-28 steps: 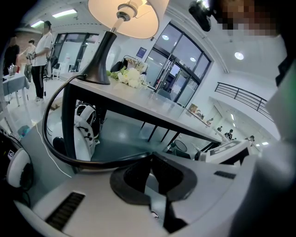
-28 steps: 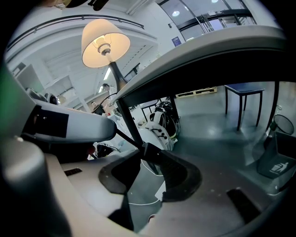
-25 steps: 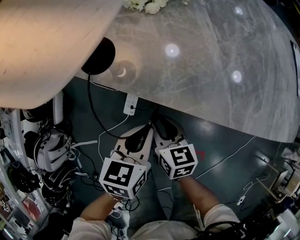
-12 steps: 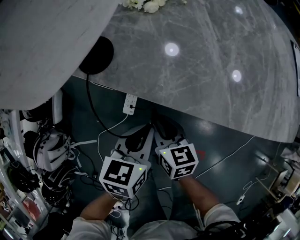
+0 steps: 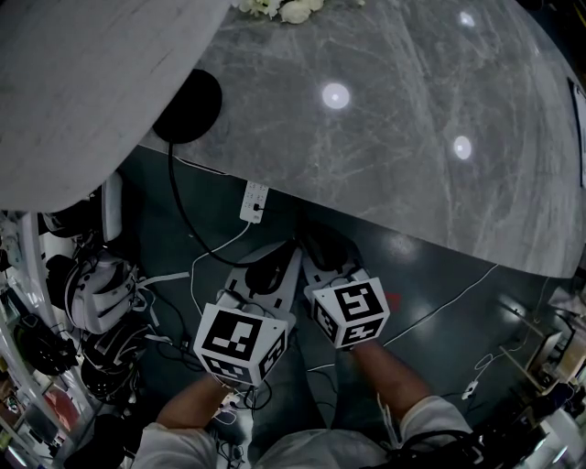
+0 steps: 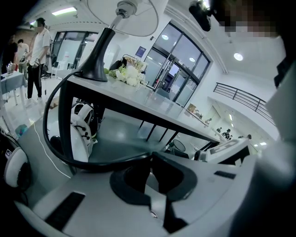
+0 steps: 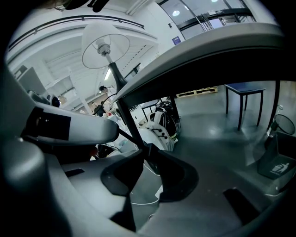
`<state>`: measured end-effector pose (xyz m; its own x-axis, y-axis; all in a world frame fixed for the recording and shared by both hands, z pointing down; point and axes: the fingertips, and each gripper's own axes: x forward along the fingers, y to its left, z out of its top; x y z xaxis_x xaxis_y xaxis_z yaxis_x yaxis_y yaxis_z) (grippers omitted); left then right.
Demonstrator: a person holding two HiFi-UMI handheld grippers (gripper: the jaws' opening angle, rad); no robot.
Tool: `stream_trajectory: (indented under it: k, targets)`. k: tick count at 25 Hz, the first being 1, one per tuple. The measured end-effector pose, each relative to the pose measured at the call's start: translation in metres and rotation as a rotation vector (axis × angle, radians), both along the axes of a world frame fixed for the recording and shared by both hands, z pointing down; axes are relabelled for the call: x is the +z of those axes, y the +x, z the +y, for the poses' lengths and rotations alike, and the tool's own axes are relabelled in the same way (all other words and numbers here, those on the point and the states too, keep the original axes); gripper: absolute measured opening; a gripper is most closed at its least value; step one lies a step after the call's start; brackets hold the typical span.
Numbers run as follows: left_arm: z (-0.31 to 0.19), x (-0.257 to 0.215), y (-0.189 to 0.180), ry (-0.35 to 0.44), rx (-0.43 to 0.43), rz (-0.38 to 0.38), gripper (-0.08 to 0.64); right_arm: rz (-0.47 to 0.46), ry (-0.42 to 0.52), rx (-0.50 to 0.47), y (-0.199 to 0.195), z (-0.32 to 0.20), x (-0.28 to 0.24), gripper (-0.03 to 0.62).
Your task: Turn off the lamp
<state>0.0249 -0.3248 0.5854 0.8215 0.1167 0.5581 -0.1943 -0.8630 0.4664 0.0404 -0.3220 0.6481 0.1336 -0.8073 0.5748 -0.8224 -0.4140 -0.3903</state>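
Note:
The lamp's wide shade (image 5: 82,92) fills the upper left of the head view and looks grey and unlit; it also shows overhead as shade (image 6: 122,16) and shade (image 7: 105,44). Its black base (image 5: 188,105) stands on the marble table (image 5: 412,137). The black cord (image 5: 183,215) drops off the table edge to both grippers below. My left gripper (image 5: 279,261) is shut on the cord (image 6: 51,120), which runs into the left gripper's tips (image 6: 150,159). My right gripper (image 5: 309,245) has just been closing; its tips (image 7: 147,152) pinch a dark switch block on the cord (image 7: 124,135).
A white power strip (image 5: 255,202) hangs by the table edge just above the grippers. Bags and helmets (image 5: 96,293) crowd the floor at the left. White cables (image 5: 439,311) trail across the floor at the right. Flowers (image 5: 284,9) sit at the table's far side.
The shade glowed warm a second ago and is grey now. The bright patch beside the base on the table is gone. Both grippers stayed where they were.

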Motion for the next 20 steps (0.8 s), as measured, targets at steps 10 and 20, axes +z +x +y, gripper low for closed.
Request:
stream_trajectory:
  k: [10, 20]
  targets:
    - [-0.007, 0.007, 0.002, 0.027, -0.013, 0.004, 0.024, -0.027, 0.015, -0.041, -0.001, -0.001, 0.006, 0.098]
    - [-0.027, 0.041, -0.002, 0.061, -0.071, -0.044, 0.024, -0.06, 0.032, -0.082, -0.012, 0.002, 0.007, 0.1]
